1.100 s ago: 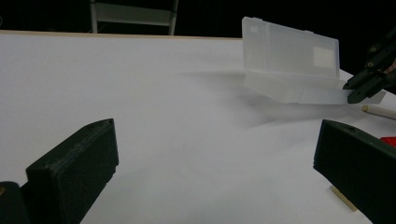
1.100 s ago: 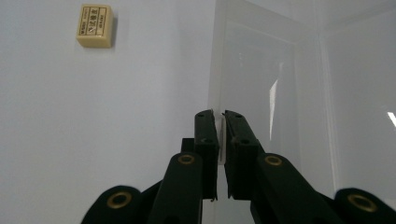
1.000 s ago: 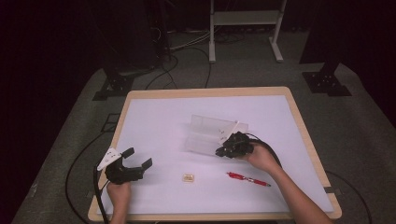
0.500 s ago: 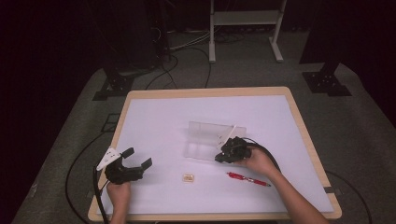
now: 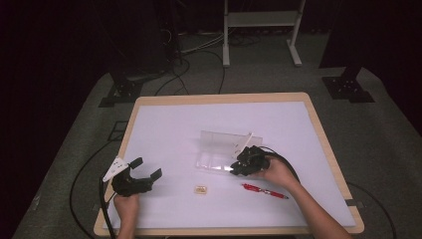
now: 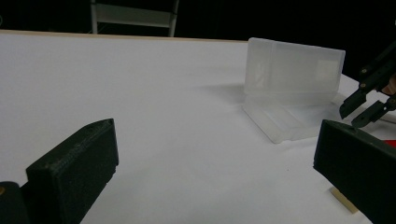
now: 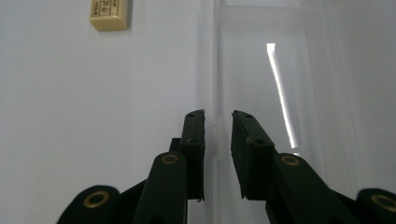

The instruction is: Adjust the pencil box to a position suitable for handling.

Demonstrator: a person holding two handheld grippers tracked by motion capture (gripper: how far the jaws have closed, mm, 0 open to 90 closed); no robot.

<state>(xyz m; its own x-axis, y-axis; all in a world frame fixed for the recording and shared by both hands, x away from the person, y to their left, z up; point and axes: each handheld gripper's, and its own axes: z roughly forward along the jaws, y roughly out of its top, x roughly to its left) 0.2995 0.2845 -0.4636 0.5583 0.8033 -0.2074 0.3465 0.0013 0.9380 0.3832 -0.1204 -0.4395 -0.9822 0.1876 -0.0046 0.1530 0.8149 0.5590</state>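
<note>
A clear plastic box (image 5: 214, 163) lies open mid-table, its lid (image 5: 224, 142) standing upright at the back. My right gripper (image 5: 233, 169) is at the box's near right edge. Its jaws have just been opening and now stand slightly apart, with the thin front edge of the box (image 7: 266, 70) between them and a gap showing. In the right gripper view the gripper (image 7: 218, 114) points along that edge. My left gripper (image 5: 147, 168) hovers open near the front left of the table with nothing between its jaws. From the left gripper view (image 6: 215, 135) the box (image 6: 292, 93) and the right gripper (image 6: 362, 109) are far off.
A small tan eraser (image 5: 200, 189) lies in front of the box, also in the right gripper view (image 7: 108, 14). A red pen (image 5: 263, 190) lies under the right forearm. The white table (image 5: 164, 124) has a wooden rim. Cables trail from both grippers.
The box has settled lower and flatter on the table. My right gripper's jaws have parted a little at its edge. The left gripper has not moved.
</note>
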